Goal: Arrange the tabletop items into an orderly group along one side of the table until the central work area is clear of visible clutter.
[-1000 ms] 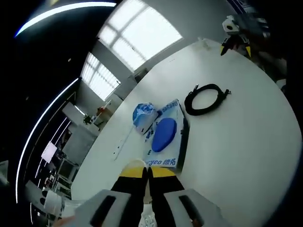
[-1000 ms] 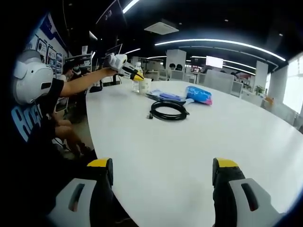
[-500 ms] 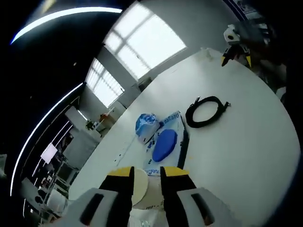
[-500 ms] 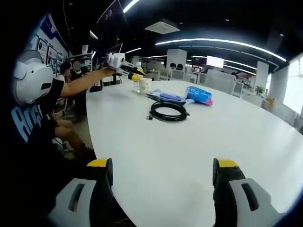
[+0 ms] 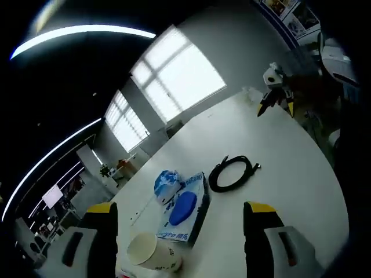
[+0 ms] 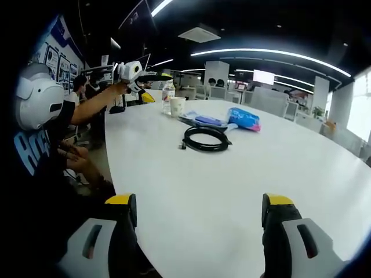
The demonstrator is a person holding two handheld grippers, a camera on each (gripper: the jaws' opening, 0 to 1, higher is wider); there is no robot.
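Left gripper view, paper cup below left tool, jaws wide, empty.

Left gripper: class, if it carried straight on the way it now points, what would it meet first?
Most likely the paper cup, which sits low between the open jaws of the left gripper, nearest the camera. Beyond it lies the blue-printed package, then the coiled black cable. Depth is hard to judge in this fisheye view.

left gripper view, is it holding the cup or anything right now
Nothing is held. The left hand-held gripper has its jaws wide apart, and the paper cup stands free on the table between them. The right hand-held gripper is open and empty too.
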